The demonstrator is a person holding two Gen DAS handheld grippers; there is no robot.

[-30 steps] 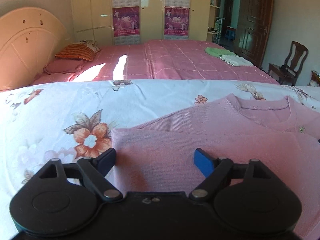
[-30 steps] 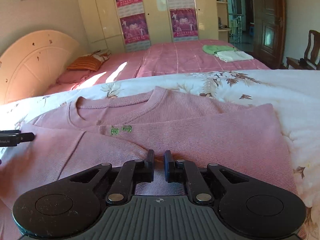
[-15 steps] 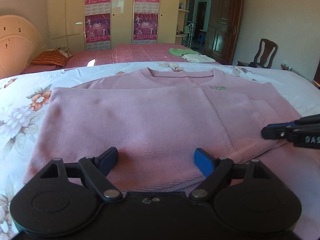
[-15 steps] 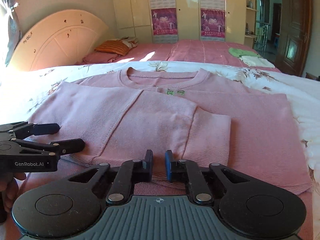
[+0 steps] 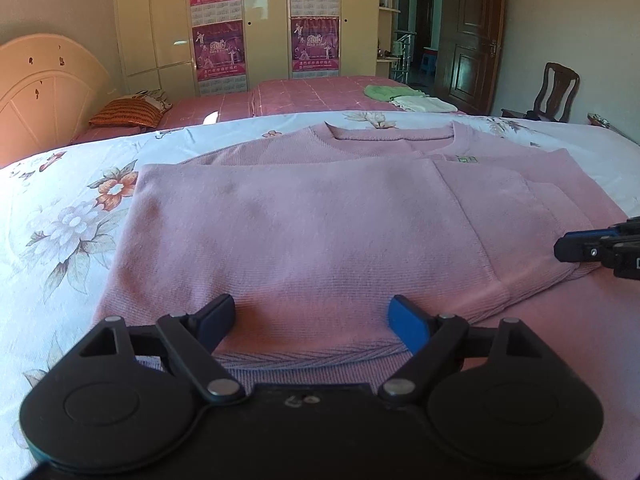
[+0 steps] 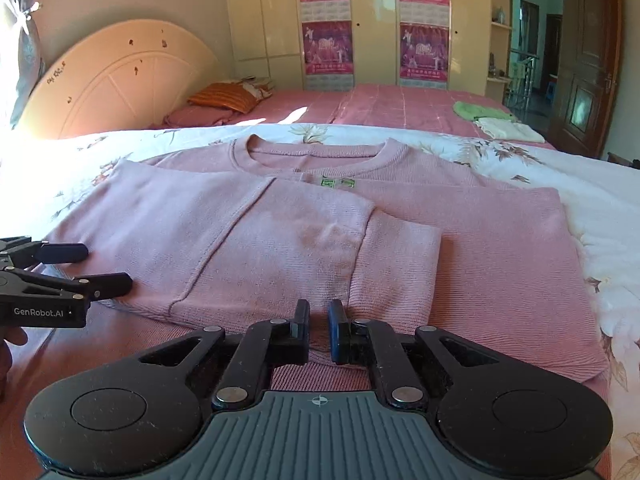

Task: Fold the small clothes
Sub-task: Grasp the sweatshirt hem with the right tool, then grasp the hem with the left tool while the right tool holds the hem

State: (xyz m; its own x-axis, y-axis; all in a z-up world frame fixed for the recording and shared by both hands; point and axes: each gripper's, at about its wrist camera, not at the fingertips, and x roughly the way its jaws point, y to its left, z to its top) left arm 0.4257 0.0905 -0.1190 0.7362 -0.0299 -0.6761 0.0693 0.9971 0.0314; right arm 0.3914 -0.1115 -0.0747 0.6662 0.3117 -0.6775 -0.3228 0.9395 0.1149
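From the left wrist view, the left gripper (image 5: 311, 320) is spread wide with nothing between its pads, hovering over the near hem of the pink sweater (image 5: 320, 232). Its jaws have just been opening, and no cloth is caught between them. The sweater lies flat on the flowered bedsheet (image 5: 60, 232), collar at the far end, one sleeve already folded across the front. The right gripper (image 5: 568, 249) shows at the right edge, near the folded cuff.

From the right wrist view, the right gripper (image 6: 319, 330) is clenched almost shut; I cannot tell whether it pinches the hem under it or just rests above it. The left gripper (image 6: 100, 270) sits at the left, beside the sweater's (image 6: 280, 240) left side, well released.

The next step looks like taking the near hem at two corners and carrying it to the collar. To do that well, grip both layers close to the corners, lift evenly, keep the hem taut between the grippers, and lay it down square with the shoulders so the folded sleeve does not slip out.
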